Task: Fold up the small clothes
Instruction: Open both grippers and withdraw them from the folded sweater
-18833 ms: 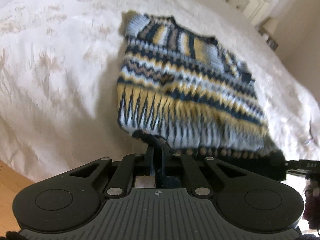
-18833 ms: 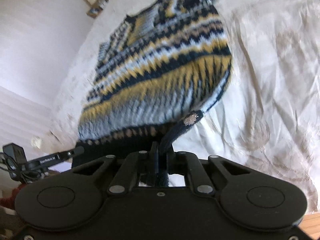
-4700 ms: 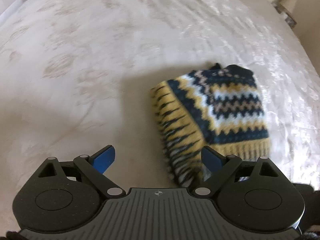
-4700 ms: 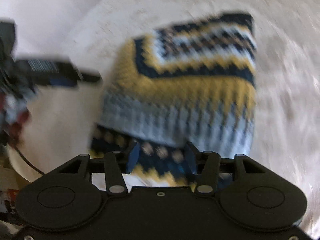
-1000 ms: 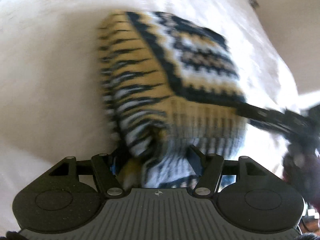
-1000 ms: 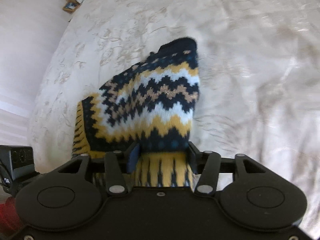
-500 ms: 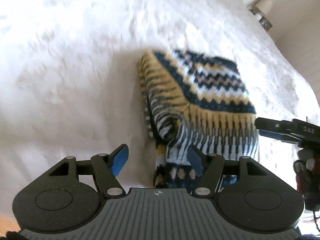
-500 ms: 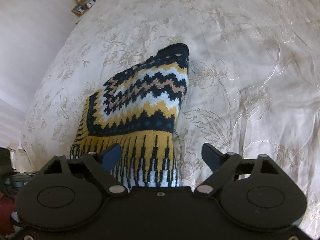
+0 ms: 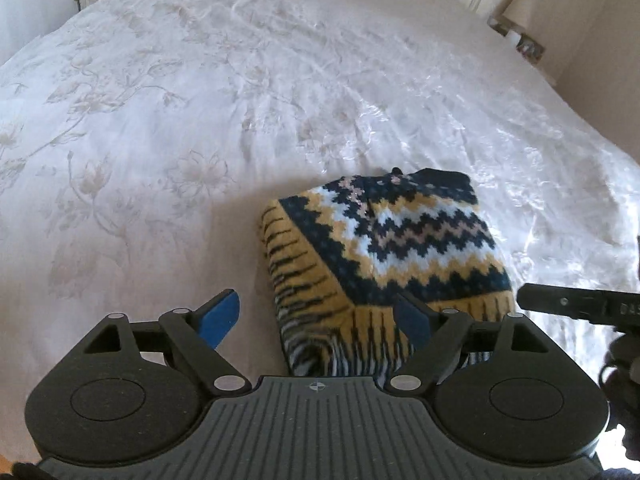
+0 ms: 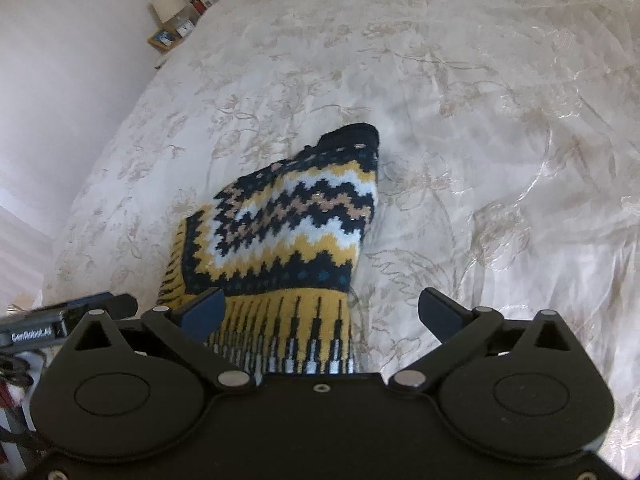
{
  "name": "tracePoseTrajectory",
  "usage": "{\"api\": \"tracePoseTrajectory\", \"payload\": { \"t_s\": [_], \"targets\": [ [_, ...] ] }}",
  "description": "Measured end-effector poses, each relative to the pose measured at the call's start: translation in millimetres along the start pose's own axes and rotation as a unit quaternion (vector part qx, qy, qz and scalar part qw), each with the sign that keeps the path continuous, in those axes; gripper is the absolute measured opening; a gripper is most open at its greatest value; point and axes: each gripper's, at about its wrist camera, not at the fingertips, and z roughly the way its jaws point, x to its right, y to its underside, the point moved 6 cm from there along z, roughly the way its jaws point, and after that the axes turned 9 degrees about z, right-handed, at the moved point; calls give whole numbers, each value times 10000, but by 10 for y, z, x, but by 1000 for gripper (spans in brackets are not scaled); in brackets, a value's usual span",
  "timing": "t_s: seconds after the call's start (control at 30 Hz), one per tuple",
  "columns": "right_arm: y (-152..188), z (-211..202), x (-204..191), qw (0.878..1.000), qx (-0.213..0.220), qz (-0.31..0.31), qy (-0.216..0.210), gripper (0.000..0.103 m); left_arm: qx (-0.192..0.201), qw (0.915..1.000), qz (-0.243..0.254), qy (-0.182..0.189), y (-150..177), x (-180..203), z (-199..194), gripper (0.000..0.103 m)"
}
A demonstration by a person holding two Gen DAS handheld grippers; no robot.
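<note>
A small knitted sweater point(image 9: 384, 256) in navy, yellow, pale blue and tan zigzags lies folded into a compact bundle on the white bed. My left gripper point(image 9: 316, 318) is open and empty, its jaws wide apart over the bundle's near left corner. In the right wrist view the same sweater point(image 10: 288, 236) lies just ahead, and my right gripper point(image 10: 320, 310) is open and empty above its near edge. Neither gripper touches the sweater.
The white embroidered bedspread point(image 9: 200, 120) stretches all around the bundle. A bedside table with a lamp point(image 10: 168, 20) stands far left in the right wrist view. The other gripper's black body point(image 9: 580, 308) shows at the right edge.
Both grippers have let go of the sweater and opened wide. They have pulled back slightly, and the folded bundle now lies still on the bed.
</note>
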Motion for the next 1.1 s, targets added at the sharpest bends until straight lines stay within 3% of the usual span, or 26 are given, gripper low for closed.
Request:
{"api": "tracePoseTrajectory", "payload": {
  "t_s": [0.4, 0.53, 0.73, 1.1],
  "targets": [
    [-250, 296, 30, 9983, -15, 170, 550, 103, -632, 9977, -78, -234, 144, -191, 475, 84],
    [-251, 545, 133, 9935, -315, -35, 1095, 103, -742, 9967, -277, -194, 217, -269, 556, 95],
    [-225, 796, 202, 9871, -646, -289, 1436, 103, -858, 9956, -348, -159, 245, -303, 627, 99],
    [-206, 901, 144, 9818, -563, -980, 1524, 103, -912, 9948, -381, -240, 238, -324, 672, 103]
  ]
}}
